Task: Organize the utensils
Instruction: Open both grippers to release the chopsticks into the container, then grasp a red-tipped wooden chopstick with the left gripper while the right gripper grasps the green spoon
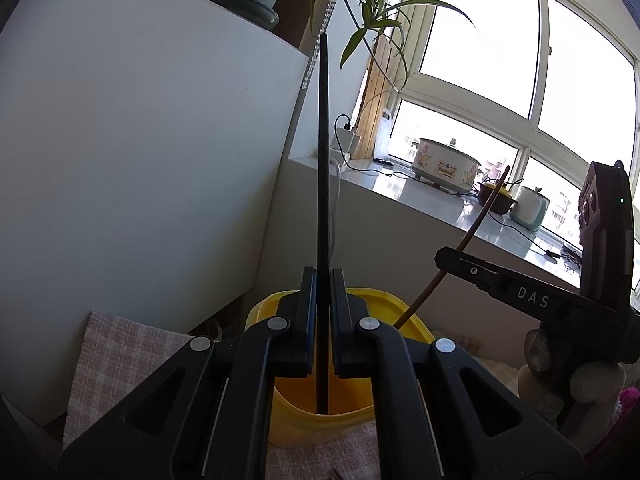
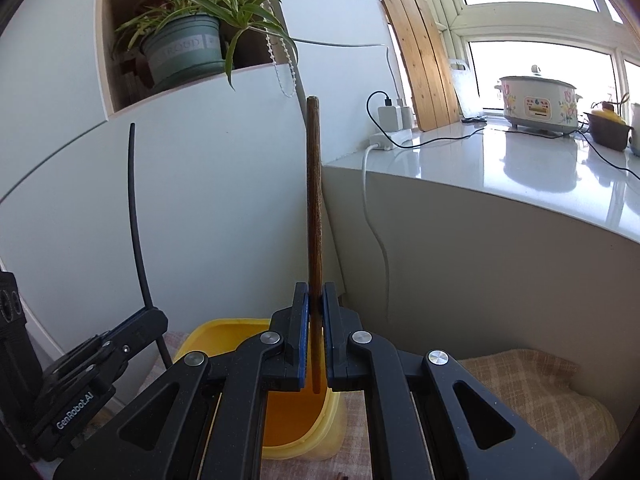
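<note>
- The left gripper [image 1: 320, 280] is pinched on a black chopstick [image 1: 322, 152], held upright at the centre of the left wrist view; the stick's lower end already dips inside the yellow cup [image 1: 384, 300] at the bottom centre.
- The right gripper [image 2: 316, 300] is pinched on a brown wooden chopstick [image 2: 313, 208], also upright in the middle of its own view, with the lower tip hanging just inside the cup's mouth.
- The step in hand looks like dropping both sticks into the cup. To do it well, each stick should be kept near vertical and lowered until its tip is well below the rim before the jaws let go — a release with the tip high would likely let the stick tip out.
- The two grippers crowd one small opening; in the left wrist view the other gripper reaches in from the right edge, close by. Releasing one stick at a time seems safer.
- Edges: the cup stands on a checked cloth [image 1: 120, 344], with a white cabinet [image 1: 140, 140] close at the left and the white counter [image 2: 500, 168] at the right.
- Open room lies upward — nothing hangs directly above the sticks except plant leaves [image 1: 376, 28] at the top of the frame.
</note>
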The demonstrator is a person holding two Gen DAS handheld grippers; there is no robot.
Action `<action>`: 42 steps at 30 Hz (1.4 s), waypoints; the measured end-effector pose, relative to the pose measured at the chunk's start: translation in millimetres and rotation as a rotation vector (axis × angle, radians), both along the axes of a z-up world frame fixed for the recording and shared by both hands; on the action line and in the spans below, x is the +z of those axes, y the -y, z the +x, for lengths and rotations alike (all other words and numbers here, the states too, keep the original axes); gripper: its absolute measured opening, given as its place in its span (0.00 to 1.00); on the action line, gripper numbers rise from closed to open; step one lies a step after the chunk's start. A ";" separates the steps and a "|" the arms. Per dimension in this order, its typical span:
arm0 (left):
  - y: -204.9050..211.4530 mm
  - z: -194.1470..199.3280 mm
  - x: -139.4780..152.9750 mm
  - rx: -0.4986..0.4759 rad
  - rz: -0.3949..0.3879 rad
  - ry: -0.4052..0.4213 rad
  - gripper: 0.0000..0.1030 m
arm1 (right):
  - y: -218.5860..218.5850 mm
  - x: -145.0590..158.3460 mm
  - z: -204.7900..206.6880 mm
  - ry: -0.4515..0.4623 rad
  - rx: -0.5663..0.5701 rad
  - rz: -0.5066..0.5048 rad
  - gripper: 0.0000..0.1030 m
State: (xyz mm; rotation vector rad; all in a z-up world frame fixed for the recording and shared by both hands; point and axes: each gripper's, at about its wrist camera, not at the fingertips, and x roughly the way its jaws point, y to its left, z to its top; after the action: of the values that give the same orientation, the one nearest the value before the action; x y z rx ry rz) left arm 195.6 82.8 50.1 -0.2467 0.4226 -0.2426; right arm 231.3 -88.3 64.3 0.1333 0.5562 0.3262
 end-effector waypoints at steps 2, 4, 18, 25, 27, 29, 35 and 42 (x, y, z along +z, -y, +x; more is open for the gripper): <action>-0.5 -0.8 -1.2 0.002 0.007 -0.008 0.04 | -0.9 -2.4 -0.8 -0.006 0.001 -0.012 0.05; -0.4 -1.4 -1.2 -0.001 0.012 -0.018 0.04 | -3.1 -4.2 -2.0 -0.013 0.003 -0.030 0.05; -4.7 -22.5 8.3 0.015 0.025 -0.010 0.09 | -8.6 -2.9 -26.0 -0.024 0.013 -0.109 0.19; 1.2 -42.1 19.5 -0.001 0.048 0.001 0.09 | -2.3 8.6 -48.3 0.018 0.015 -0.124 0.38; 3.4 -49.6 19.9 -0.015 0.050 -0.009 0.09 | 1.6 11.2 -53.9 0.020 0.013 -0.122 0.38; 6.2 -57.3 19.6 -0.036 0.046 -0.024 0.09 | 5.7 11.8 -60.0 0.016 0.011 -0.124 0.38; 21.8 -83.6 8.0 -0.127 0.080 -0.109 0.16 | 23.3 5.5 -80.4 -0.028 0.004 -0.133 0.38; 21.8 -102.0 -16.0 -0.186 0.066 -0.257 0.22 | 56.3 -17.6 -101.7 -0.152 -0.002 -0.130 0.38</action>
State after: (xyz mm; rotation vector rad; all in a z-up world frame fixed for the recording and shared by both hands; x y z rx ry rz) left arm 93.7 61.0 34.1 -0.1736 0.7085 -0.3808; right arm 129.6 -144.7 46.7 0.0335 0.7261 0.2782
